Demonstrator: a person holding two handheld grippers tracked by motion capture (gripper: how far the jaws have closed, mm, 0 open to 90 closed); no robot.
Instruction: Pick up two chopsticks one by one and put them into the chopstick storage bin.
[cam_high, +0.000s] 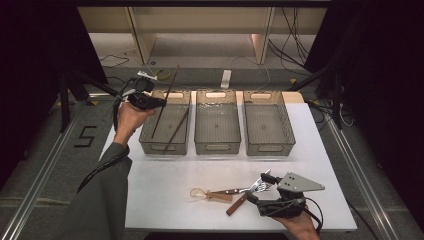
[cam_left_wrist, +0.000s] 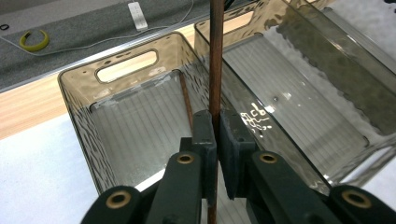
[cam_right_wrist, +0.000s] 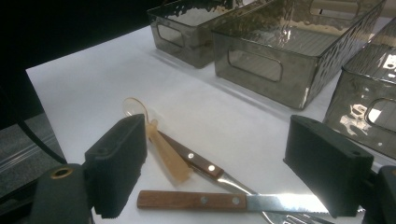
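Note:
My left gripper (cam_high: 160, 103) (cam_left_wrist: 217, 122) is shut on a dark brown chopstick (cam_high: 172, 82) (cam_left_wrist: 215, 56), which stands steeply over the left grey bin (cam_high: 165, 149) (cam_left_wrist: 77, 109). A second chopstick (cam_high: 177, 129) (cam_left_wrist: 186, 100) lies slanted inside that bin. Near the table's front edge my right gripper (cam_high: 256, 188) (cam_right_wrist: 219, 140) is open wide over a small pile of cutlery. There lie a pale spoon (cam_high: 200, 192) (cam_right_wrist: 161, 147), a dark-handled knife (cam_high: 230, 190) (cam_right_wrist: 196, 161), a wooden-handled knife (cam_high: 236, 205) (cam_right_wrist: 191, 200) and a fork (cam_high: 260, 185).
Two more grey bins, the middle one (cam_high: 217, 147) and the right one (cam_high: 270, 147), stand in a row beside the left bin on the white table (cam_high: 165, 185). A power strip (cam_high: 226, 79) and cables lie on the floor behind the table.

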